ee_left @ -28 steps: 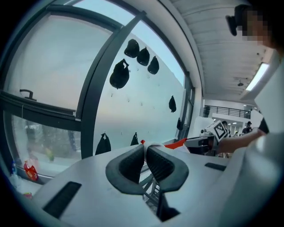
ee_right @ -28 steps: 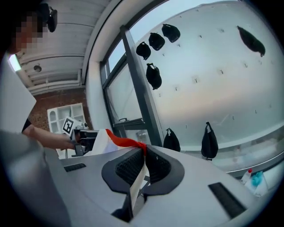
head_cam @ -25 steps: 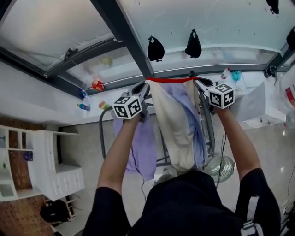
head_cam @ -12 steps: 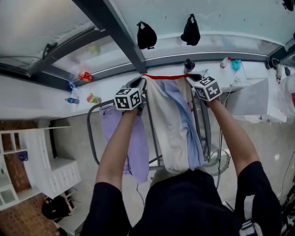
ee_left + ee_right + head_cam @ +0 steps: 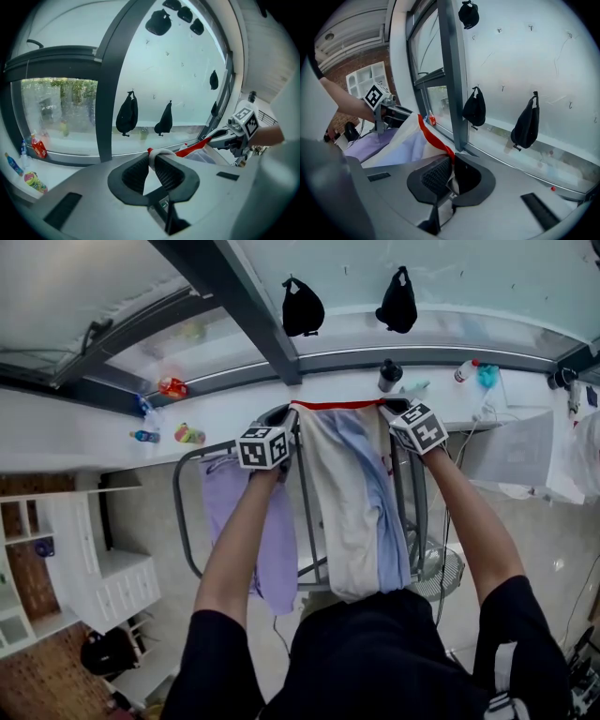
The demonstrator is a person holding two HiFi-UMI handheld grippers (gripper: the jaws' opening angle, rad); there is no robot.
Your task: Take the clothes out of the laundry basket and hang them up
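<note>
A cream and pale-blue garment (image 5: 352, 493) with a red band (image 5: 333, 405) along its top edge hangs stretched between my two grippers over a grey drying rack (image 5: 183, 521). My left gripper (image 5: 292, 415) is shut on the band's left end, and the pinched cloth (image 5: 159, 153) shows between its pads in the left gripper view. My right gripper (image 5: 386, 408) is shut on the right end; in the right gripper view the red band (image 5: 431, 138) runs into its jaws (image 5: 451, 168). A lavender garment (image 5: 267, 531) hangs on the rack at the left.
Two black bags (image 5: 302, 307) (image 5: 397, 304) hang on the window ahead. Bottles (image 5: 172, 386) and a dark flask (image 5: 388, 375) stand on the white sill. A floor fan (image 5: 441, 573) sits under the rack at right; a white shelf unit (image 5: 122, 587) stands at left.
Both grippers have come down with the garment held taut between them, closer to the rack's top rails. Their grip has not changed.
</note>
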